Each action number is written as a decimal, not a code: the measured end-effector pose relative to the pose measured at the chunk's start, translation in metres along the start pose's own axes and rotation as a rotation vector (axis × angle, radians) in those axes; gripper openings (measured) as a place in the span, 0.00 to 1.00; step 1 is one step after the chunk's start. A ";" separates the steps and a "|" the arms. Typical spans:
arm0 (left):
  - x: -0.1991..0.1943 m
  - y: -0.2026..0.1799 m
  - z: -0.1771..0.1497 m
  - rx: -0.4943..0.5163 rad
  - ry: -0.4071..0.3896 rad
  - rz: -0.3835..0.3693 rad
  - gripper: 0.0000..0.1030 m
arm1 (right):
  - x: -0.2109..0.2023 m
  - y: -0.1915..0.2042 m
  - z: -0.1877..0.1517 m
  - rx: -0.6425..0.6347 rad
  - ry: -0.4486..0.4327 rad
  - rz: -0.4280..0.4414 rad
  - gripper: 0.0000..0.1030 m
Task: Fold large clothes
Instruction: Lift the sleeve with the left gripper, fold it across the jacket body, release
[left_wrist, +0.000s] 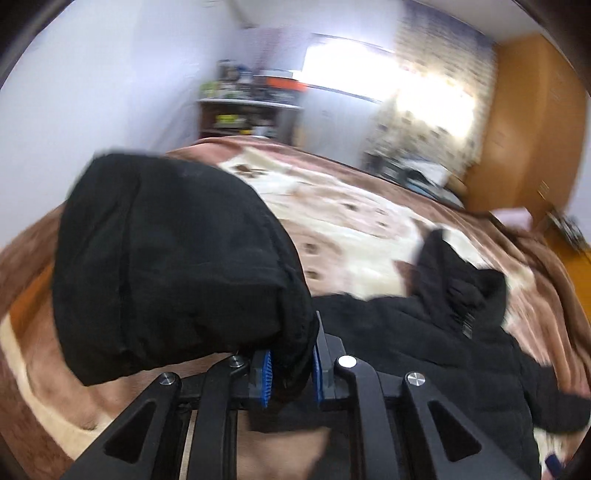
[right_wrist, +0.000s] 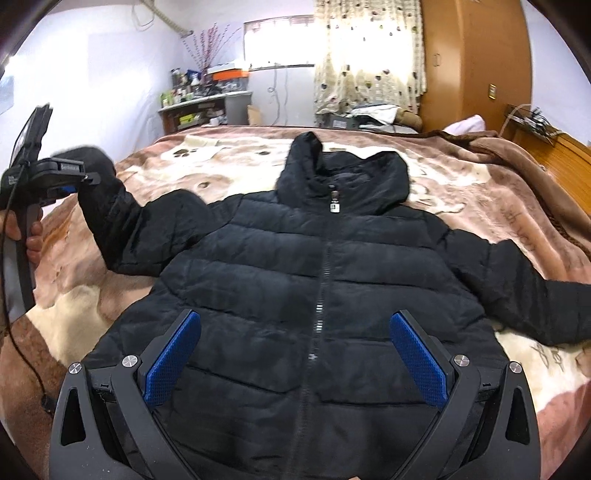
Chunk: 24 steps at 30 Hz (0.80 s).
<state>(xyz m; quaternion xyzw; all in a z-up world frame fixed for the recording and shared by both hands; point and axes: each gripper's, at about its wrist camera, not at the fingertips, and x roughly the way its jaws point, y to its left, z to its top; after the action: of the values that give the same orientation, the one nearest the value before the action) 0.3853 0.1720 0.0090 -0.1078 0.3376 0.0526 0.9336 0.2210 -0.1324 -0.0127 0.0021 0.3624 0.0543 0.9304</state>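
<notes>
Left sleeve lifted for the fold

The left gripper (left_wrist: 291, 373) pinches the sleeve (right_wrist: 122, 221) cuff, raised left of the jacket (right_wrist: 314, 288) lying zip-up on the bed (right_wrist: 498, 192); its body lies to the right. The right gripper (right_wrist: 295, 362) hovers wide and empty over the hem.

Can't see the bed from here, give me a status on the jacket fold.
Left gripper shut on sleeve, lifted off blanket. Right gripper open, over jacket front. Jacket flat, zipped, hood up top. Nothing in the way.
</notes>
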 end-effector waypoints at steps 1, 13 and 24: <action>-0.003 -0.016 -0.001 0.037 0.001 -0.009 0.16 | -0.001 -0.004 0.000 0.006 -0.002 -0.005 0.99; 0.035 -0.185 -0.054 0.413 0.181 -0.167 0.16 | -0.012 -0.077 -0.009 0.117 -0.007 -0.142 0.99; 0.096 -0.221 -0.108 0.491 0.326 -0.138 0.16 | 0.001 -0.110 -0.022 0.144 0.036 -0.184 0.99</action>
<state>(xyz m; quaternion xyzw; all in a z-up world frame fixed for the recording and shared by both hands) 0.4296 -0.0657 -0.0968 0.0915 0.4777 -0.1122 0.8665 0.2180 -0.2419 -0.0341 0.0349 0.3808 -0.0574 0.9222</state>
